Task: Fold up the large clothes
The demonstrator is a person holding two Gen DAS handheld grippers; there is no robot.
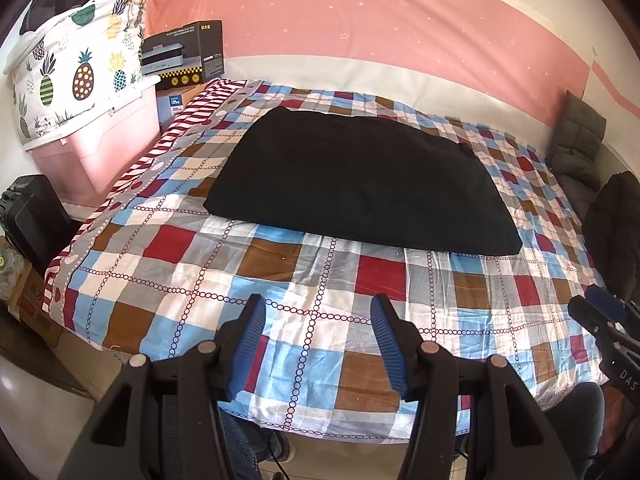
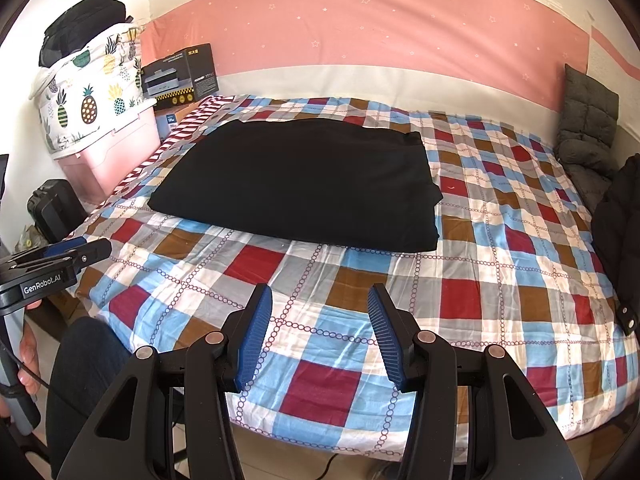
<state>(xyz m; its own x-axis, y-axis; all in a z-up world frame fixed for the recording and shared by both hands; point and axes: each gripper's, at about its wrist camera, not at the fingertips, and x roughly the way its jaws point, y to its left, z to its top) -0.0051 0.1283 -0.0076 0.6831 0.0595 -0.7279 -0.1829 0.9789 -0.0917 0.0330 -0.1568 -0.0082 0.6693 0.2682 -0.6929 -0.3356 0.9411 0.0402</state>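
Cloth first, from the left wrist view: a black garment lies flat in a soft, matte, roughly rectangular slab in the middle of the bed, on a thin, lightly creased checked cover of red, blue, brown and white squares. The left gripper hangs over the near edge of the bed, well apart from the garment, its ribbed blue pads spread wide with nothing between them. At the left stand a pink plastic bin and a pineapple-print bundle. From the right wrist view the garment shows stacked layers along its right edge, so it looks already folded at least once. The right gripper is likewise spread and empty above the near cover. The likely trouble is that the dark, limp layers are hard to tell apart, so a pinch could catch only the top layer or snag the cover beneath, and an uneven lift by the two grippers would skew the fold
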